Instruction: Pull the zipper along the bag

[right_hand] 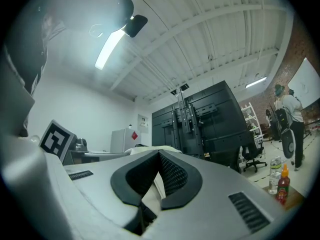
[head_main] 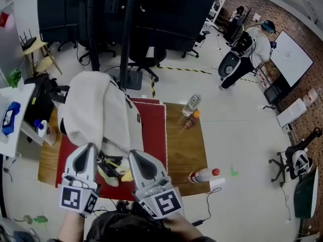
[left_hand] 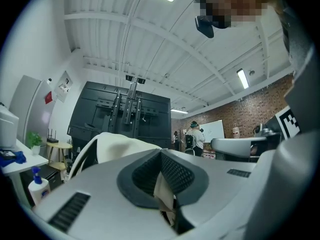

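- The bag (head_main: 96, 110) lies on the red mat (head_main: 151, 135), with its near end at both tools.
- The left gripper (left_hand: 164, 186) is clamped tight on the bag's cream fabric, likely to brace it.
- The right gripper (right_hand: 156, 179) is also closed, pinching a cream strip of the bag, presumably at the zipper.

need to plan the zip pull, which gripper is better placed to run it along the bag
Probably right. Both are shut on the cream bag at its near end, but the right gripper lines up with the dark zipper line; the left gripper can anchor.
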Available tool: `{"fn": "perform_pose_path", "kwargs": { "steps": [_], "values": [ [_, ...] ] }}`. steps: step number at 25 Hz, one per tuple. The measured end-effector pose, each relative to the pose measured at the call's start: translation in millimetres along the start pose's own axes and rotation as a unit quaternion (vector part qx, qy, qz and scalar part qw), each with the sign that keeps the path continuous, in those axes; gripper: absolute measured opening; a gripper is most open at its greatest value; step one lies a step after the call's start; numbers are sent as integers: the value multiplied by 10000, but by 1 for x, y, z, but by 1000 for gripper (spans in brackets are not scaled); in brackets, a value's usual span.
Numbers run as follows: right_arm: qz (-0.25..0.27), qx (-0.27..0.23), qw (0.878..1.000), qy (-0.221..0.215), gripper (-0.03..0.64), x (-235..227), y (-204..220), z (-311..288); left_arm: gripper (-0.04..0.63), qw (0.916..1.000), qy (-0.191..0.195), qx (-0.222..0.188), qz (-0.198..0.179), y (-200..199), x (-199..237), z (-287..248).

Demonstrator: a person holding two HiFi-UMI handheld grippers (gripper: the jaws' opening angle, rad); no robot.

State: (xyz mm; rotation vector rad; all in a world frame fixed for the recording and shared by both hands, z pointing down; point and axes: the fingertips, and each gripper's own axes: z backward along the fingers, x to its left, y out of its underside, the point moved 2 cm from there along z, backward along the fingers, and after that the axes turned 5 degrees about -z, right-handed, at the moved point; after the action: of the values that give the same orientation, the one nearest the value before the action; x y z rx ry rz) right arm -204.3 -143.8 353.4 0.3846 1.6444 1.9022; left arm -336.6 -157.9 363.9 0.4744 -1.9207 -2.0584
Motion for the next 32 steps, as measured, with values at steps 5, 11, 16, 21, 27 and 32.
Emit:
{"fn": "perform_pose_path", "kwargs": {
  "steps": [5,11,16,21,27,32],
  "values": [
    [-24,212,9989,-421,-4,1,16,1,31,9996,-283,80,-15,-1,-4,7],
    [-231,1042,9898,-939,-3,17,51,-6,31,9988,-409,270,-76,9,-1,11],
    [-185,1374,9845,-1079,33,30,70,-17,31,9986,-409,331,-103,12,10,13],
    [9,1596,9768,-1425,138,46,80,-32,31,9990,-317,310,-82,13,19,11],
    [456,1862,9685,-1588,189,51,97,-51,31,9993,-149,330,-61,18,23,11],
    [570,1959,9636,-1727,189,55,106,-57,31,9992,-34,389,-14,25,24,8]
  ]
}}
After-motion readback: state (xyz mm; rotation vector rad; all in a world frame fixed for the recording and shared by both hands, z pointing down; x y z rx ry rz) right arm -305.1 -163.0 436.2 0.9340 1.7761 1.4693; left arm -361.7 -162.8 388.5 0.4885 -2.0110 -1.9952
